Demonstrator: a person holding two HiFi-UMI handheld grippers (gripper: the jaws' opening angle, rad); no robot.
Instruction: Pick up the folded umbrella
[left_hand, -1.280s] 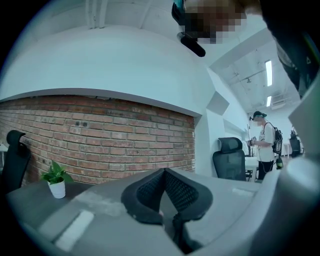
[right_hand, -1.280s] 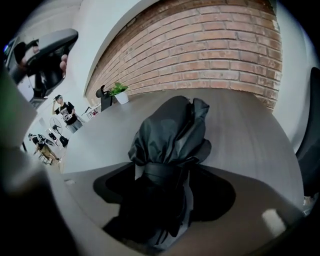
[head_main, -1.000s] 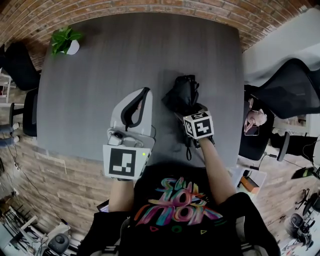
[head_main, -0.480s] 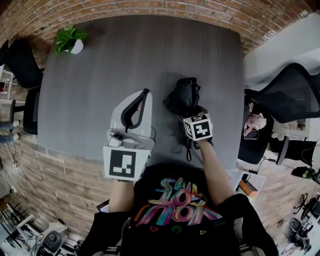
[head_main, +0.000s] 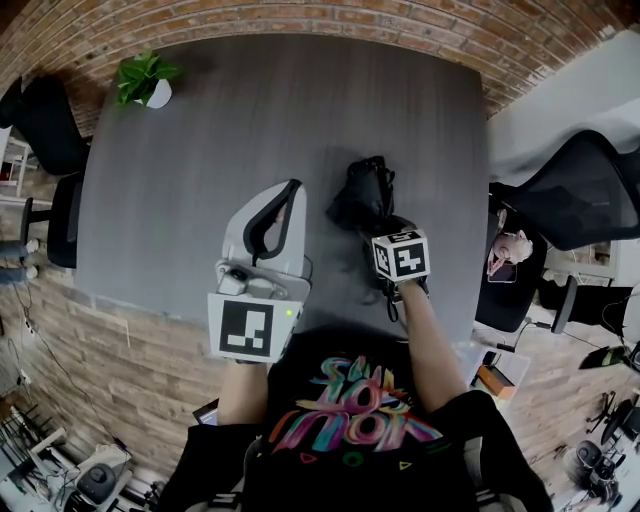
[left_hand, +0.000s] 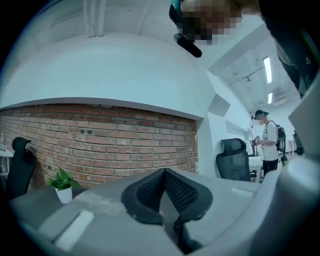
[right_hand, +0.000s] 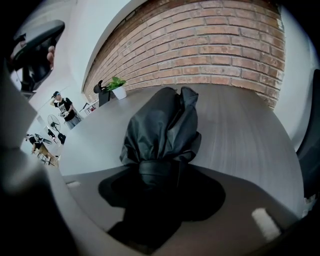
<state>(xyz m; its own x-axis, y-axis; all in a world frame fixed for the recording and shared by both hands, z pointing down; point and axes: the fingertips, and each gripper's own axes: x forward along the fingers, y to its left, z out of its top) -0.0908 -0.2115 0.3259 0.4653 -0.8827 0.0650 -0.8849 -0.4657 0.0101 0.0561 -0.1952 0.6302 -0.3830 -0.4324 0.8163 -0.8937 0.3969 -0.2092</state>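
No words or numbers can be read anywhere. The colourful lettering on the person's black T-shirt, at the near edge, is too stylised and warped to read.

Near end of the umbrella hidden within right gripper

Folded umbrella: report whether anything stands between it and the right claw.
Nothing visible does. The folded umbrella lies on the table with its strapped end already between the jaws of the right claw, which have just been closing. Whether the pads press it yet cannot be told.
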